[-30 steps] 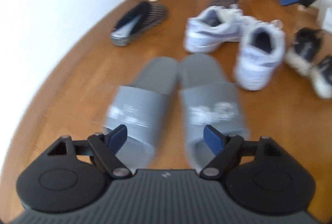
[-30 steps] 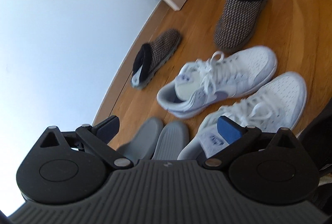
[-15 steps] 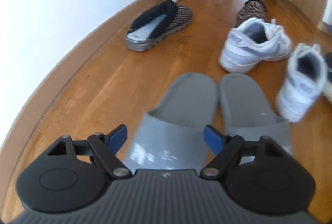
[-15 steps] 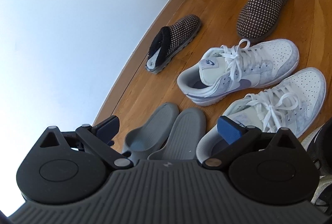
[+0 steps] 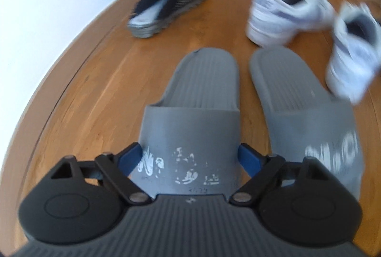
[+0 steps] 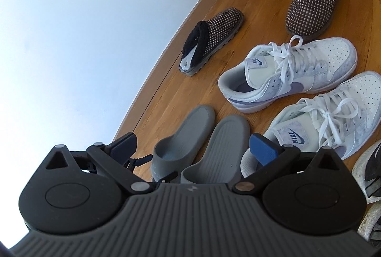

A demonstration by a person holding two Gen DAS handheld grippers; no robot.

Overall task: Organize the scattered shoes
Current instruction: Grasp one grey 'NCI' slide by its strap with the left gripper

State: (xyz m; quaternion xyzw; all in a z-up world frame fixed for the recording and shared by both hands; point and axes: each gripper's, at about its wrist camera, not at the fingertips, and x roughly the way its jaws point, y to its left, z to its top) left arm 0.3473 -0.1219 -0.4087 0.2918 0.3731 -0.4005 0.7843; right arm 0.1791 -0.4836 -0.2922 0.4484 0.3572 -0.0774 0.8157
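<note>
Left gripper (image 5: pixel 190 159): jaws spread wide, just widened further, straddling the strap of the left grey slide (image 5: pixel 193 114); pad contact possibly absent, blur prevents certainty.
Right gripper (image 6: pixel 193 147): held open above the floor, nothing gripped.
Grey slides: set side by side on the wooden floor (image 5: pixel 100 81), the right grey slide (image 5: pixel 307 109) just beside its mate.
White sneakers (image 6: pixel 288 73): lying beyond the slides.
Dotted slippers (image 6: pixel 212 40): well apart, one near the wall (image 6: pixel 83 31).

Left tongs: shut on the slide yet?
Open. The left tongs straddle the grey slide's strap; their blue pads sit beside it, not visibly pressing.
</note>
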